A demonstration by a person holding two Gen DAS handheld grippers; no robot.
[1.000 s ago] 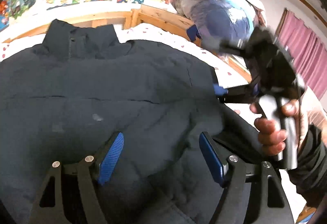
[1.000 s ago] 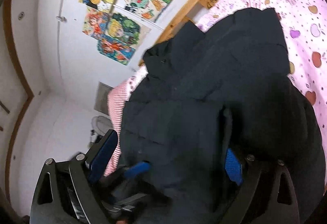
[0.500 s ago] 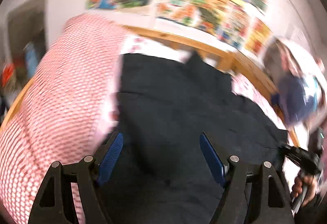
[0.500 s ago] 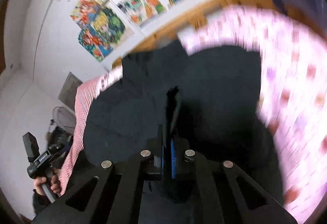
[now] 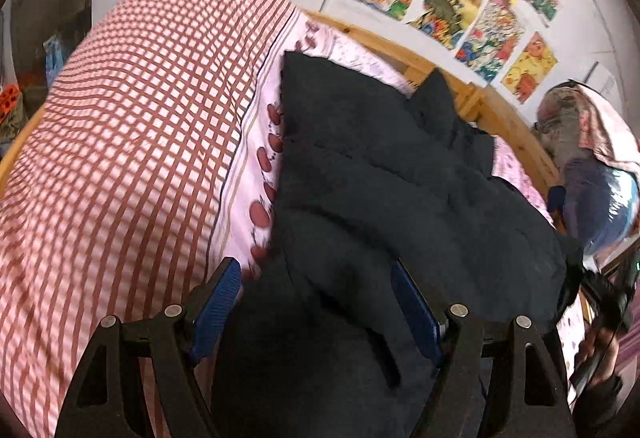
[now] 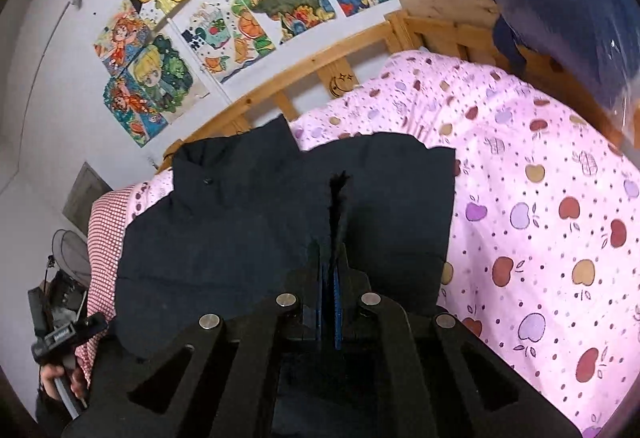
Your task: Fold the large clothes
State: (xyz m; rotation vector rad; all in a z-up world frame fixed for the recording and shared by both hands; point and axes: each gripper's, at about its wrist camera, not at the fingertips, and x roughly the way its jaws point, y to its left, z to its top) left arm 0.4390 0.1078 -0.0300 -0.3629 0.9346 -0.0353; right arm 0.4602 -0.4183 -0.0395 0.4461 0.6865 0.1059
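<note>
Leftward, the left gripper (image 5: 316, 312) stands wide open over the dark jacket's (image 6: 248, 222) near edge, holding nothing; the jacket lies spread on the pink apple-print sheet (image 6: 540, 198), beside the checked quilt (image 5: 132, 142). The right gripper (image 6: 329, 302) is pinched tight on a jacket fold. Likely mid-fold: next, the left must seize its edge.

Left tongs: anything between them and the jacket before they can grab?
Nothing visible. The left tongs stand open right over the dark jacket, fabric showing between the pads, checked bedding off to the side. The right tongs are shut on a fold of the jacket.
</note>
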